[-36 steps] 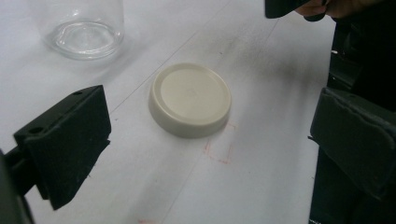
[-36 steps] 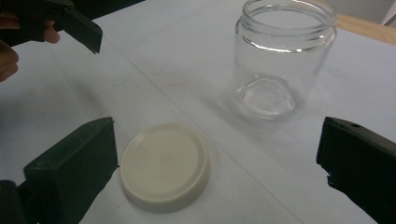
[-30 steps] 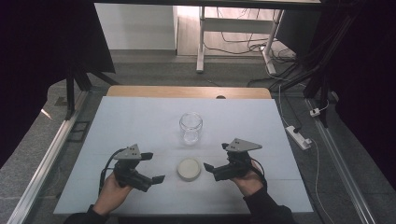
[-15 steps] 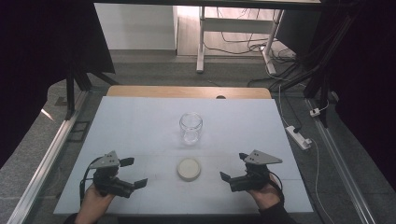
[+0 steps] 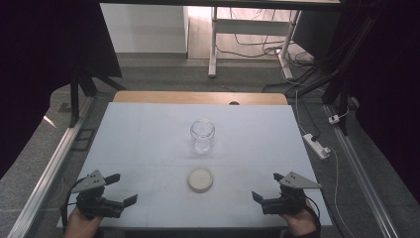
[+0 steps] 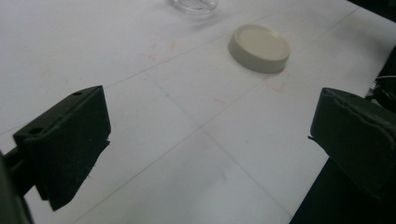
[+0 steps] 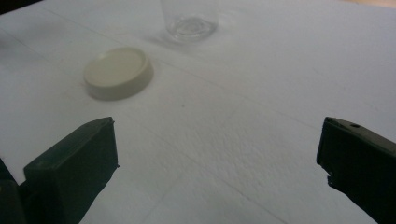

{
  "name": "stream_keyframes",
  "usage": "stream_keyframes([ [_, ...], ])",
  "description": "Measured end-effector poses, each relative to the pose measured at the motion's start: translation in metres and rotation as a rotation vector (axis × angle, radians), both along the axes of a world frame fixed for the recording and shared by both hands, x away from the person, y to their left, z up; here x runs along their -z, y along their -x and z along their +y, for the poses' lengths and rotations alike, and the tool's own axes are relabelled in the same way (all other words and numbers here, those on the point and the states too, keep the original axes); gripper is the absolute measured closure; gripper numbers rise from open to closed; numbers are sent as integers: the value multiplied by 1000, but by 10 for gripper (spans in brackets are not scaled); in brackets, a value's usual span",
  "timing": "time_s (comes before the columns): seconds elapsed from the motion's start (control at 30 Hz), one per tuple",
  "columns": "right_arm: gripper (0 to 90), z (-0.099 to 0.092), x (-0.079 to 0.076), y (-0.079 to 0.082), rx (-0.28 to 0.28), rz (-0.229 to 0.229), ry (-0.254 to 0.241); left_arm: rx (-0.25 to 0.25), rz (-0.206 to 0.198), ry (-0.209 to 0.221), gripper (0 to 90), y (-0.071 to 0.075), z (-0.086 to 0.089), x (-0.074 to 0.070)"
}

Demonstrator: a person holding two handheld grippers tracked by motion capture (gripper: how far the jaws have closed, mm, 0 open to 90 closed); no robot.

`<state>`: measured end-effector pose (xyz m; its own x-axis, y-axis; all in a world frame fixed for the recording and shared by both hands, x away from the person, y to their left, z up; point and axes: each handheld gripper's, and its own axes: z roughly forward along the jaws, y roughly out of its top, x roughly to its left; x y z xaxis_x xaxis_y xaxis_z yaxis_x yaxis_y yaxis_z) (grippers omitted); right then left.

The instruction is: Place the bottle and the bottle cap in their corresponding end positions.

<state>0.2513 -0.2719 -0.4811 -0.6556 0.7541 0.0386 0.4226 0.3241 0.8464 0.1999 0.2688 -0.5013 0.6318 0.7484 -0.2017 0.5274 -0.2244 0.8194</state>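
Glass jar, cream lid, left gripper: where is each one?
glass jar (image 5: 202, 135), high view, its clear side wall.
cream lid (image 5: 200, 179), high view, middle of its flat top.
left gripper (image 5: 122, 188), high view, between its open jaws.

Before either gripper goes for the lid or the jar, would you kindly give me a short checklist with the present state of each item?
1. Left gripper open: ok, jaws wide apart with nothing between them.
2. Right gripper open: ok, jaws wide apart with nothing between them.
3. Jar upright and free: ok, it stands mid-table with its mouth open, apart from the lid.
4. Lid reachable: ok, it lies flat on the table, nearer the person than the jar, between the two grippers.
5. Which face of the lid is up: cannot tell.
6. Path clear: ok, only bare table lies between each gripper and the lid.
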Motion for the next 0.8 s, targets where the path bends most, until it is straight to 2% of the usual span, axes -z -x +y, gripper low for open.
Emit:
stream_keyframes([
  [0.13,0,-9,4,6,26,7,18,-35,8,-14,0,6,8,6],
  [0.27,0,-16,10,13,54,29,36,-64,20,-6,0,12,17,10],
  [0.43,0,-22,13,19,84,59,54,-93,36,-16,0,18,25,15],
  [0.57,0,-27,12,24,121,55,51,-101,67,-47,0,20,27,20],
  [0.63,0,-29,12,25,129,58,48,-100,61,-47,0,21,28,20],
  [0.8,0,-33,12,26,147,71,35,-103,80,-51,0,20,27,20],
])
